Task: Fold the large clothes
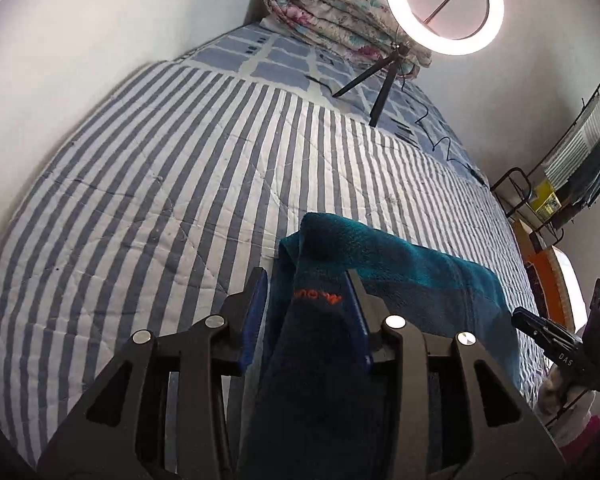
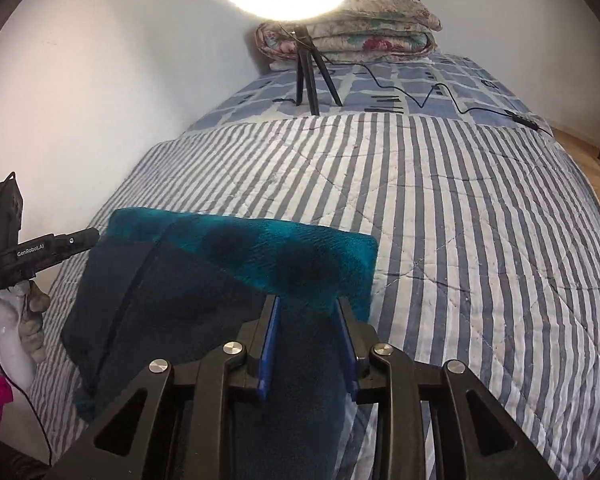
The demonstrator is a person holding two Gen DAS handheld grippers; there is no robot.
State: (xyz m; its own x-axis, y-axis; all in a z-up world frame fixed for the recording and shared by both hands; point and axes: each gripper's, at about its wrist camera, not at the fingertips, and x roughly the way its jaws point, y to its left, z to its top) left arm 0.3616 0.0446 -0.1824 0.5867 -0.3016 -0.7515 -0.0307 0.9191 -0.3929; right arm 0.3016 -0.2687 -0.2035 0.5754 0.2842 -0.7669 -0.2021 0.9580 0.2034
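A teal and navy fleece garment (image 1: 400,264) hangs lifted over the striped bed (image 1: 180,184). My left gripper (image 1: 308,280) is shut on its navy edge, next to an orange logo (image 1: 318,296). My right gripper (image 2: 308,304) is shut on the same garment (image 2: 260,256), which stretches leftward from it to the other gripper (image 2: 40,250). The garment's teal upper edge is held roughly level above the bedspread (image 2: 460,208). The right gripper also shows in the left wrist view (image 1: 556,340).
A ring light on a small tripod (image 1: 444,4) stands at the far end of the bed, its cable (image 2: 420,96) trailing across the checked sheet. A folded floral quilt (image 2: 360,28) lies against the wall. A metal rack (image 1: 560,192) stands beside the bed.
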